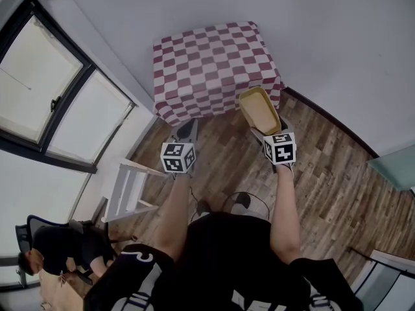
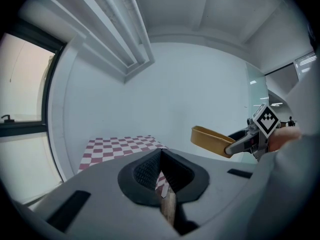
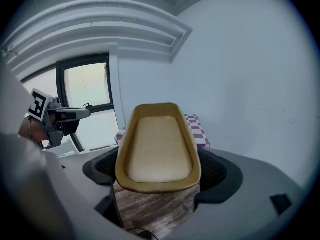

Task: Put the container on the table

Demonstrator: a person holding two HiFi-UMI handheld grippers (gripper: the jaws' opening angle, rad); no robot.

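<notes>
My right gripper (image 1: 264, 129) clamps the near end of the tan container (image 1: 259, 109), carrying it open side up above the floor by the lower right corner of the checkered table (image 1: 207, 63), long axis aimed toward the tabletop, ready, I judge, for set-down, while my left gripper (image 1: 185, 131) is closed and empty.

Bare office room: large windows (image 1: 39, 76), wood floor (image 1: 324, 173).

bright window (image 1: 39, 63) daylight, fisheye warping (dark corners)
</notes>
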